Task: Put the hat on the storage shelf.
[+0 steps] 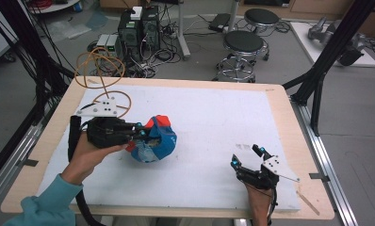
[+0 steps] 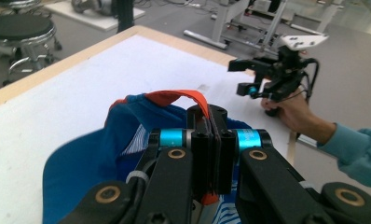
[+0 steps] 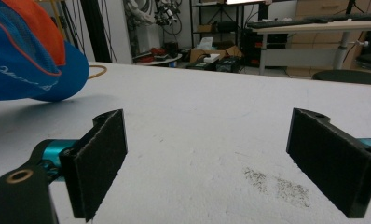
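Overhead, my left gripper (image 1: 139, 132) pinches the blue-and-orange fabric cap (image 1: 155, 140) left of the white mat's (image 1: 214, 117) middle. Left gripper view: jaws pressed together, seemingly on its orange strap (image 2: 183, 97); lift slowly. Right gripper view: my right gripper (image 3: 207, 163) is spread, empty.

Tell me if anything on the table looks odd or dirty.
A dark speckled smudge marks the white mat near the open right gripper. The blue cap, pinched by the left gripper, looks crumpled.
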